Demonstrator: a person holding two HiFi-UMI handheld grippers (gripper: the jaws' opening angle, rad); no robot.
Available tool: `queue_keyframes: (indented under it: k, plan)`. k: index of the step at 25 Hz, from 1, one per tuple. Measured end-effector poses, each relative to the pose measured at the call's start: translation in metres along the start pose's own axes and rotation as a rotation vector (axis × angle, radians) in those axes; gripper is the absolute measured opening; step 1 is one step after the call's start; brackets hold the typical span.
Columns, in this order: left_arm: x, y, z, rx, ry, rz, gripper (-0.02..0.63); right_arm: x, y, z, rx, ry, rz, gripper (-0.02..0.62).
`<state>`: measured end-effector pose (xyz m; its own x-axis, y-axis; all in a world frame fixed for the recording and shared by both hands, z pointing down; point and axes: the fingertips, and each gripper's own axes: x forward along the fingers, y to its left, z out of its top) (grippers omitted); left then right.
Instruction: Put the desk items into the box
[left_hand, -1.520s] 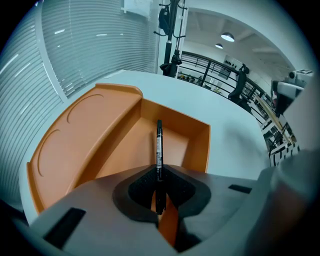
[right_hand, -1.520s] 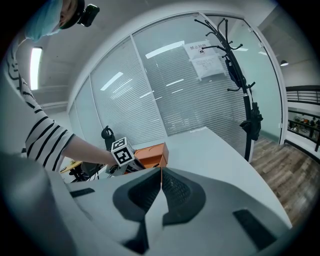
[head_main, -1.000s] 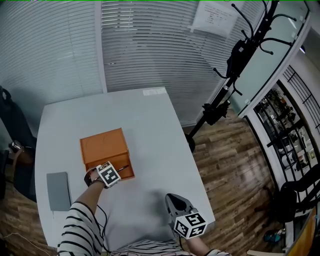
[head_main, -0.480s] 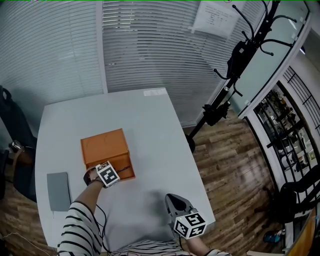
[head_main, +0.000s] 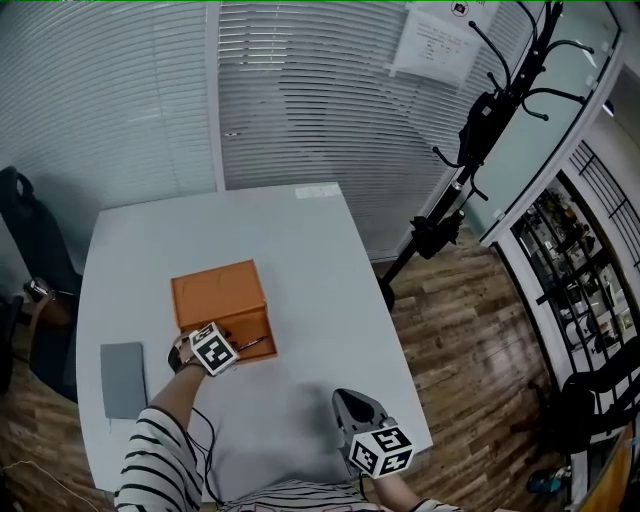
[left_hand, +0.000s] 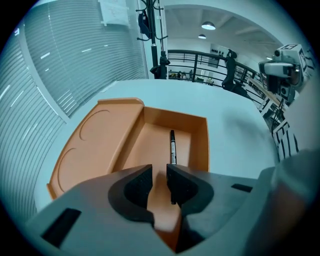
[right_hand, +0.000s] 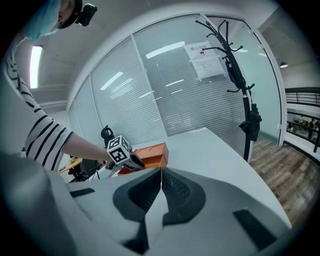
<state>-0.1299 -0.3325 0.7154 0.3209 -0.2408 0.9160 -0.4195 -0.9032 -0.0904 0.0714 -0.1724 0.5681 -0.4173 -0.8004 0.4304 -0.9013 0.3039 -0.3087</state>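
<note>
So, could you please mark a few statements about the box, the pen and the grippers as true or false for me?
A pen lies inside the orange box. True.
The lid of the box is shut. False: it is folded back, open.
The right gripper has its jaws together, holding nothing. True.
The grey pad is in the box. False: it lies on the table, apart from the box.
</note>
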Motion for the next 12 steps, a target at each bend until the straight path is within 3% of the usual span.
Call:
queue_keyframes:
  k: [12]
  plan:
    - [-0.044,0.001,0.016,-0.097,-0.192,0.092,0.073,-0.011,0.021,0.000,-0.011,-0.023,0.004,0.026]
